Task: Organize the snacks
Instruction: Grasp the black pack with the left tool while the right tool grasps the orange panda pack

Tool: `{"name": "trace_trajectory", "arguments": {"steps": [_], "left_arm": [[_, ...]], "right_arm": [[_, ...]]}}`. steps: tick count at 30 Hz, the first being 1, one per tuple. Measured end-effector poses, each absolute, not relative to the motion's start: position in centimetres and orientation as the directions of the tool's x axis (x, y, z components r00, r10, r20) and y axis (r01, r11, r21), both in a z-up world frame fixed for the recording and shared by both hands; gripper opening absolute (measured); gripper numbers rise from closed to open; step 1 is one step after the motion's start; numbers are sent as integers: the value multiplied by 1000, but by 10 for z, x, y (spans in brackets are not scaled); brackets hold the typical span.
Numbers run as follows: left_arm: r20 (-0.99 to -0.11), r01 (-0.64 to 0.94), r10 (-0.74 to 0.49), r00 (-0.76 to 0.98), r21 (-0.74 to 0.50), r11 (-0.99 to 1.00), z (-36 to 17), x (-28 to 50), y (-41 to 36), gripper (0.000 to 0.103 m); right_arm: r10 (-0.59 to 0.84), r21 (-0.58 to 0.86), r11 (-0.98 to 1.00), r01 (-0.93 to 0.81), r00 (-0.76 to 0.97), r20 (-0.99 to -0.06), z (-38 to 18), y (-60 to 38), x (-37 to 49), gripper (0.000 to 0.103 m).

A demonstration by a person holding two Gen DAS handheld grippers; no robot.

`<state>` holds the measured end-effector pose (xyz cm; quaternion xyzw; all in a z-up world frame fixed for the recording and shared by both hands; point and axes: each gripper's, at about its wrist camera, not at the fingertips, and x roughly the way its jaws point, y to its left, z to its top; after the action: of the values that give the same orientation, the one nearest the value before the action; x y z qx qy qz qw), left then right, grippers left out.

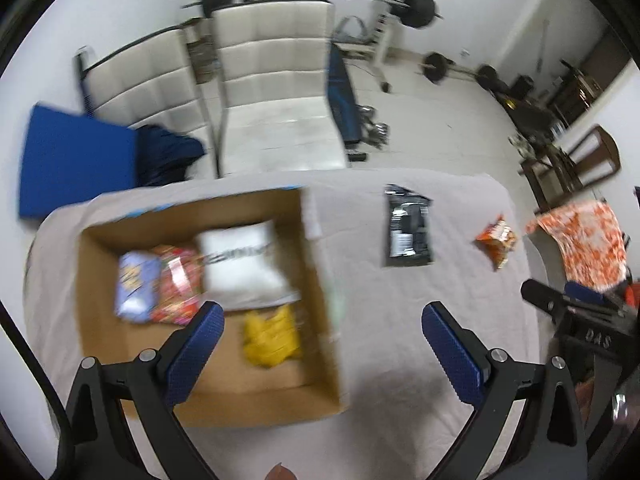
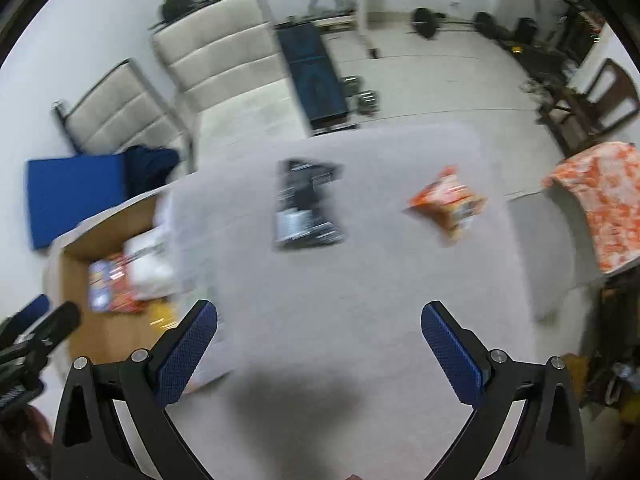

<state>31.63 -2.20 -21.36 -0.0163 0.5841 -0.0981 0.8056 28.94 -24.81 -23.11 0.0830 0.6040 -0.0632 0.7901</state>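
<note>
Left wrist view: cardboard box on table holds four snack packs; black pack and orange pack lie outside, well apart. Left gripper hovers over box edge, jaws wide, empty. Right gripper above cloth, wide, empty.

Left tongs: jaws spread wide, blue textured pads facing inward, nothing between them; held raised and angled downward. Right tongs: jaws likewise spread wide, pads bare, nothing held; same raised, downward-tilted pose. From the left wrist view, the right tongs appear at the right edge, beside the left pair.
</note>
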Motion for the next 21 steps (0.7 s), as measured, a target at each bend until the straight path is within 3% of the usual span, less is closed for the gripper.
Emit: {"name": "trace_trajectory", "arguments": {"steps": [7,18,20,21], "left_arm": [[-966,224,-146,213,-97,970,-257,363,-106,102],[-993,222,-98,71,-80,972,-342,416,-168,102],[-995,218,-90,48,-78,973,-355,421,-171,102],[-996,214,-87,38,-77,974,-360,424,-173,102]], "right_arm": [[-191,-183,981,59,175,-966,-276,-350,347,103],[-246,-240,956,-167,-18,-969,-413,-383,428,103],[-239,-229,961,-158,-47,-970,-430,-387,436,93],[-226,-215,966,-146,-66,-972,-437,-390,440,76]]}}
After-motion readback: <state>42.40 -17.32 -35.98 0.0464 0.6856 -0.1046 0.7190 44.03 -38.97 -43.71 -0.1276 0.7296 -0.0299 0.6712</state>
